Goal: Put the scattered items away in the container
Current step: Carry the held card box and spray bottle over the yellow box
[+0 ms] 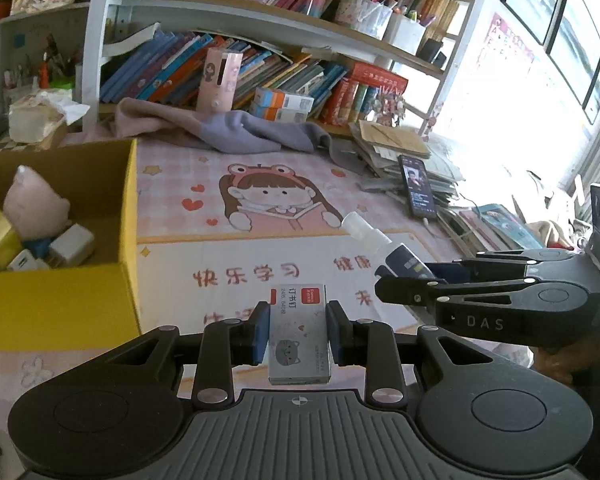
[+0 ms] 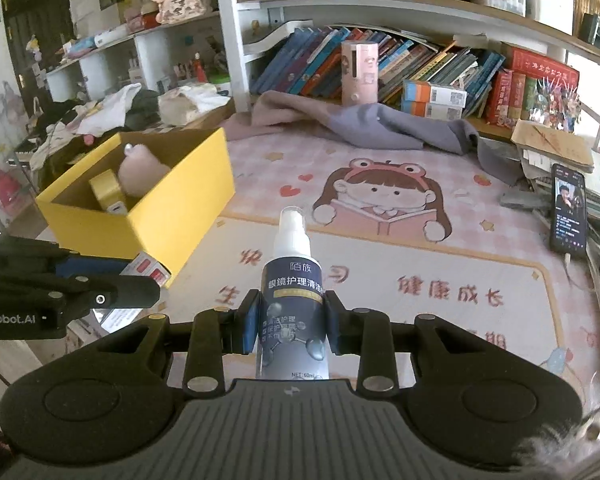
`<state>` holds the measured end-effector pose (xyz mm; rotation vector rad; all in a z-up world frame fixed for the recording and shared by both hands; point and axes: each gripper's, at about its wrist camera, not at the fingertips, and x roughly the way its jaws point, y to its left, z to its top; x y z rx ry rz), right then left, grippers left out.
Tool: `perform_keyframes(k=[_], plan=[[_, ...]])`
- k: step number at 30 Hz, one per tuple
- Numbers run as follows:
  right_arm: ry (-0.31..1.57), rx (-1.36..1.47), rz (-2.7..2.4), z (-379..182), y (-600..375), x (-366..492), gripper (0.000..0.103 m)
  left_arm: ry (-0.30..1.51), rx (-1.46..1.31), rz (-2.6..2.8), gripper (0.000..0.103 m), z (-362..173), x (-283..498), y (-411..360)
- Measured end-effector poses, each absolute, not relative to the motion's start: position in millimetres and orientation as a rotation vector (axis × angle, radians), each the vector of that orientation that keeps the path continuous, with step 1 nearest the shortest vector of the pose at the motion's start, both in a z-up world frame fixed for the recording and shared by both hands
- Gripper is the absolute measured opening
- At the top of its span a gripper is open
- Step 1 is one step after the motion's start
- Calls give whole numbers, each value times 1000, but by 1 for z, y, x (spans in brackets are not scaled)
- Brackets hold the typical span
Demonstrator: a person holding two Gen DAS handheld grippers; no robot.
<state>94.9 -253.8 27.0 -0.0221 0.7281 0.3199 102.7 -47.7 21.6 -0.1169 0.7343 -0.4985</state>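
Left wrist view: rides on the left gripper (image 1: 298,330), looks forward and down along its fingers over the desk mat (image 1: 260,256), close above it; the yellow box (image 1: 60,296) fills the left edge.
Right wrist view: rides on the right gripper (image 2: 290,326), same forward, downward tilt; the yellow box (image 2: 172,216) lies farther off at upper left.
Cross-sight: the right gripper shows at the left view's right edge; the left gripper at the right view's left edge.
Shared ground: desk mat (image 2: 420,264), yellow box, grey cloth (image 1: 252,132), bookshelf (image 1: 260,20), phone (image 1: 418,186).
Lens: fisheye, edges bent.
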Motion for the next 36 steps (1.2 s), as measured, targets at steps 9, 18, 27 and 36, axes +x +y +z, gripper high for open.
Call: perform_keyframes(k=[9,18,27,36], plan=[[739,-26,325,24,-228,60,30,737,-126,-514,28,19,75,-30],[740,-37,347,26,-209,42,30,720,-144,-503,28,20,56,-14],[726,-90,432,29,-177,36,30,695,-175,-434,28,21,38,15],[702,-175,590,35,-132,40,30,654,-231,-292,28,27,20,50]])
